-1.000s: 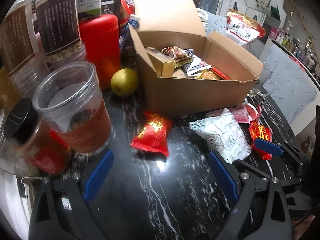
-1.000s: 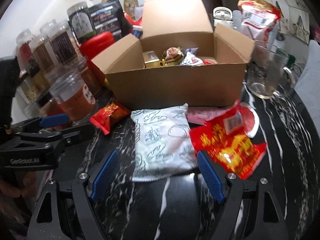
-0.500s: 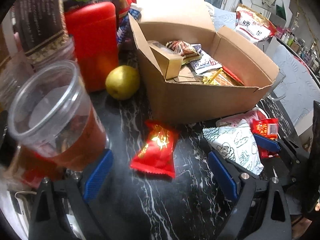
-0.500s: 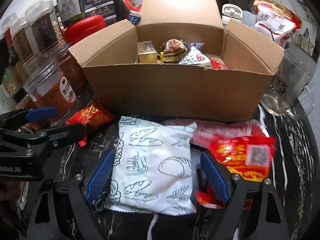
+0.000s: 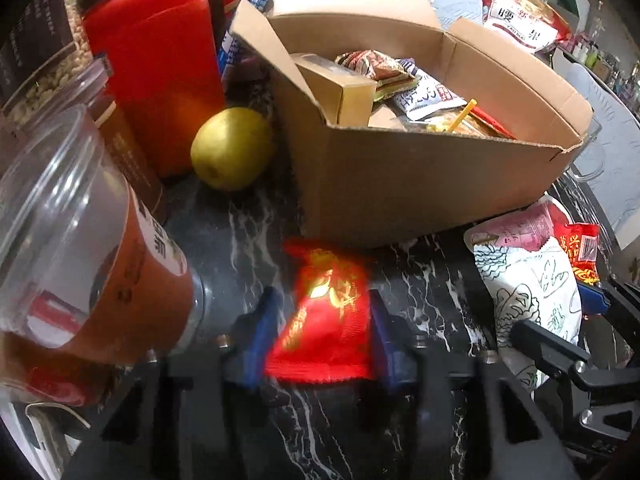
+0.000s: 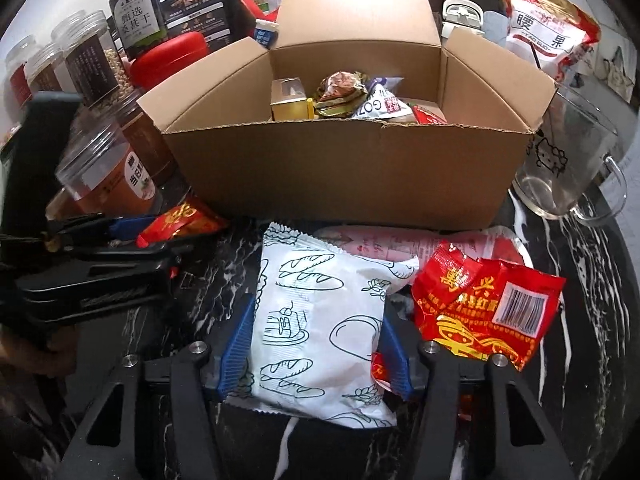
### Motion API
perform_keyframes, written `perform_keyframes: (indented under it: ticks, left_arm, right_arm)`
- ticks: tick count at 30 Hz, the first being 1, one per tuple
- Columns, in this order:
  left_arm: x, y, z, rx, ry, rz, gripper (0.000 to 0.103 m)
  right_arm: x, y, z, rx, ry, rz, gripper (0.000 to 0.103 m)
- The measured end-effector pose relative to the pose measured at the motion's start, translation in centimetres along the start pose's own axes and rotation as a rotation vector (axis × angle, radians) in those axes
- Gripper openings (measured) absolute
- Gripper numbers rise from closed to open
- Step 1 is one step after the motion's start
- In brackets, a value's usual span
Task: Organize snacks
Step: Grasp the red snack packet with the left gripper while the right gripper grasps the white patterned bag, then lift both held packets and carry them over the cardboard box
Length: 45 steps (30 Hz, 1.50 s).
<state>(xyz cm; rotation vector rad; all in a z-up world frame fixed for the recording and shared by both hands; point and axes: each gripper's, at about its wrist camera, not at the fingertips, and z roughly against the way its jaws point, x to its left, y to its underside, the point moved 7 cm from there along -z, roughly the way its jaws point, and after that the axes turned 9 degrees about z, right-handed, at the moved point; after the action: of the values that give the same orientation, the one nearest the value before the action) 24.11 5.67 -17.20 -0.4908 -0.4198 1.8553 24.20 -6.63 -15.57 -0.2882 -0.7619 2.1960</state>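
Note:
An open cardboard box (image 5: 400, 184) (image 6: 340, 172) holding several snacks stands on the black marble table. My left gripper (image 5: 324, 332) is shut on a small red snack packet (image 5: 324, 320) that lies in front of the box; the packet also shows in the right wrist view (image 6: 180, 220). My right gripper (image 6: 316, 348) is shut on a white bread-print snack bag (image 6: 316, 320) (image 5: 532, 296) on the table. A red snack bag with a barcode (image 6: 484, 312) lies to its right and a pink packet (image 6: 384, 244) behind it.
Jars (image 6: 108, 176) and a red canister (image 5: 156, 68) crowd the left, with a yellow-green fruit (image 5: 230, 148) beside the box. A glass mug (image 6: 568, 164) stands right of the box. A cashew bag (image 6: 548, 28) stands behind it.
Both grippers have moved forward and closed: the left onto the red packet, the right onto the white bag. The red barcode bag has been pushed to the right.

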Motion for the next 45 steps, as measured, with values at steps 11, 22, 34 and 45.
perform_keyframes:
  ticks: [11,22,34,45]
  left_arm:
    - [-1.8,3.0,2.7,0.030,0.094,-0.033,0.040]
    - [-2.0,7.9,5.2,0.072,0.124,-0.029,0.040]
    - [-2.6,10.1,6.3,0.066,0.142,-0.037,0.040]
    - [-2.0,9.9,6.5,0.016,0.162,-0.004,0.036]
  right_arm:
    - [1.2,1.6,1.1,0.013,-0.028,0.005,0.058]
    - [3.5,4.9,3.6,0.033,-0.056,0.015,0.057]
    - [2.9,8.2,5.3,0.055,-0.056,-0.083,0.074]
    - [3.4,8.3,4.9,0.025,0.016,-0.118,0.058]
